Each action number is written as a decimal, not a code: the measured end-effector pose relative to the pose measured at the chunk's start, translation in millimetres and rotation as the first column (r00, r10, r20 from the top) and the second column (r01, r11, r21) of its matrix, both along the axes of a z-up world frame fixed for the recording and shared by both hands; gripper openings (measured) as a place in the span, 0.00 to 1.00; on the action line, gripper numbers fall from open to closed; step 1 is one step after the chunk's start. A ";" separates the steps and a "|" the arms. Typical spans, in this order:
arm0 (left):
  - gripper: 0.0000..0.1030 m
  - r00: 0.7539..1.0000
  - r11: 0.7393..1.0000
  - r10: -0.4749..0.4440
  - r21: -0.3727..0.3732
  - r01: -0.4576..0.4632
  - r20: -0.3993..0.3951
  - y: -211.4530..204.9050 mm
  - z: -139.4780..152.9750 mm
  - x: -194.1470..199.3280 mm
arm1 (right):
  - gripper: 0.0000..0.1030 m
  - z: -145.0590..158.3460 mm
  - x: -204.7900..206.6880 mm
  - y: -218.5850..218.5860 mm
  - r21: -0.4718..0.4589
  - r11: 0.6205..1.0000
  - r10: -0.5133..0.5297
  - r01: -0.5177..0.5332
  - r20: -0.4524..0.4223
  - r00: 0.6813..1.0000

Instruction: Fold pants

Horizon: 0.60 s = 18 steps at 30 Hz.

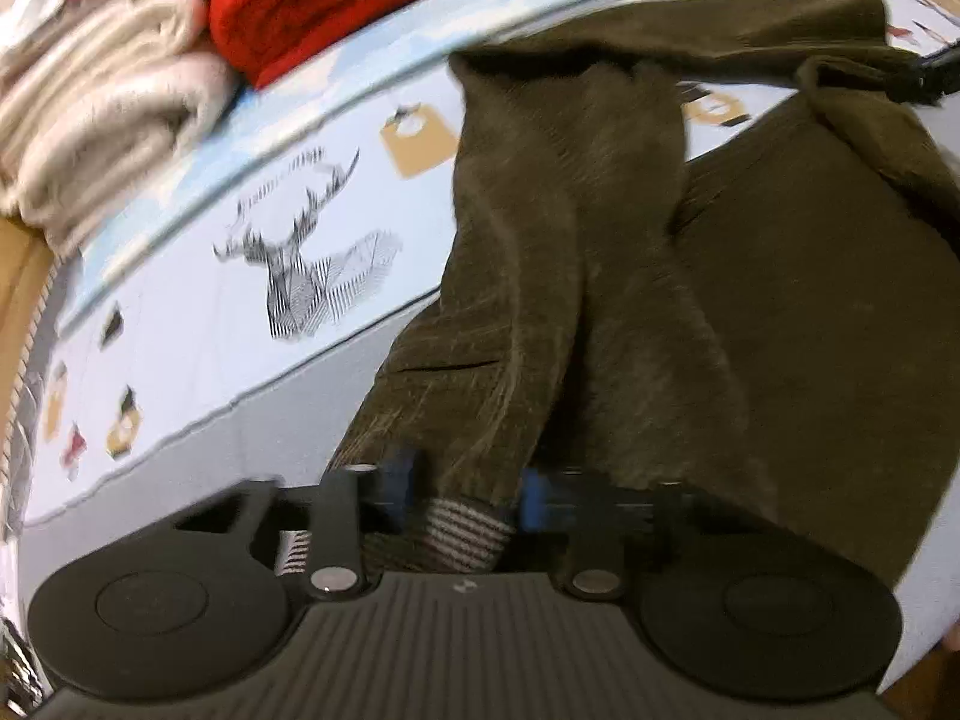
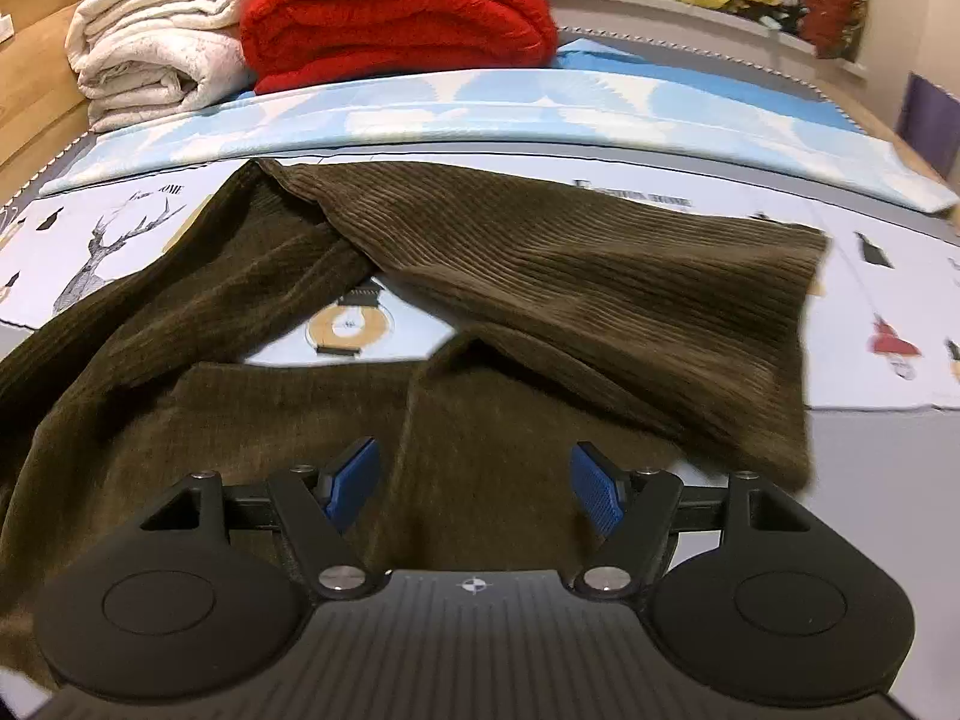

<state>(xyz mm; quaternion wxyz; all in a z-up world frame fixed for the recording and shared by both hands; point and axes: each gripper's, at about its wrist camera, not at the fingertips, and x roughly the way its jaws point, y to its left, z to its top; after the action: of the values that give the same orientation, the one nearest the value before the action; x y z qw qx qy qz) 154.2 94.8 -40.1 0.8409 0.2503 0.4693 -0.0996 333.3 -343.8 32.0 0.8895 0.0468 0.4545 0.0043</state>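
While the dark olive-brown corduroy pants point(image 2: 480, 312) lie rumpled on the pale printed bedsheet with its stag drawing point(image 2: 96, 264), the work looks to be at its early stage: straightening and gathering the garment before any real fold is made. One leg runs off toward the right and the other slants to the left, crossing near the top so that a patch of sheet shows between them. From the left wrist view, the left gripper point(image 1: 462, 492) is clamped on a bunched edge of the corduroy, where a striped grey-and-white lining shows between its blue pads point(image 1: 399, 474). From the right wrist view, the right gripper point(image 2: 474, 486) hovers over the broad near part of the pants with its blue pads point(image 2: 354, 480) standing well apart and nothing pinched between them; the cloth lies beneath, not gripped. My reading is that the next move calls for the right gripper to close on a matching edge, so both ends can be lifted and laid flat together. A folded red fleece blanket point(image 2: 396, 12) and a rolled cream blanket point(image 2: 156, 42) sit at the far end, well apart from the pants
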 end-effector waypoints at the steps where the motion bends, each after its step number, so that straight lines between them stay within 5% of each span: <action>1: 0.21 1.000 1.000 0.002 0.006 -0.002 0.005 3.4 0.1 6.9 | 0.71 -5.8 7.6 4.0 -0.005 1.000 0.011 -0.011 -0.002 1.000; 6: 0.18 0.984 0.991 0.119 0.040 -0.125 0.132 19.4 15.1 49.9 | 0.71 -39.1 45.9 26.9 -0.066 0.992 0.101 -0.108 -0.099 0.990; 9: 0.17 0.953 0.970 0.229 0.030 -0.239 0.198 36.1 25.6 77.1 | 0.69 -53.3 56.9 39.1 -0.196 0.969 0.129 -0.151 -0.119 0.984; 10: 0.16 0.942 0.961 0.265 0.021 -0.275 0.206 43.1 27.1 86.0 | 0.63 -54.9 58.7 41.0 -0.229 0.961 0.132 -0.158 -0.126 0.983; 12: 0.16 0.918 0.940 0.336 -0.011 -0.341 0.211 59.6 28.0 107.6 | 0.36 -52.5 61.1 35.6 -0.227 0.962 0.125 -0.150 -0.122 0.985; 13: 0.16 0.906 0.929 0.366 -0.028 -0.369 0.214 68.6 29.0 114.0 | 0.15 -47.7 60.1 28.8 -0.194 0.971 0.120 -0.143 -0.124 0.985; 14: 0.16 0.890 0.916 0.398 -0.046 -0.398 0.224 76.7 29.2 123.0 | 0.07 -42.2 58.4 22.2 -0.171 0.977 0.112 -0.131 -0.118 0.987; 18: 0.16 0.791 0.832 0.554 -0.138 -0.537 0.259 109.2 31.5 147.6 | 0.06 -8.4 31.1 -16.9 -0.162 0.985 0.060 -0.064 -0.027 0.998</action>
<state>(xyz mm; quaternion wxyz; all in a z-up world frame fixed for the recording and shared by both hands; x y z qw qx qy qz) 301.7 203.9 -8.6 0.8997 0.0919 0.3908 0.1714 364.4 -360.7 23.7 0.8846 -0.0400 0.4645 -0.0057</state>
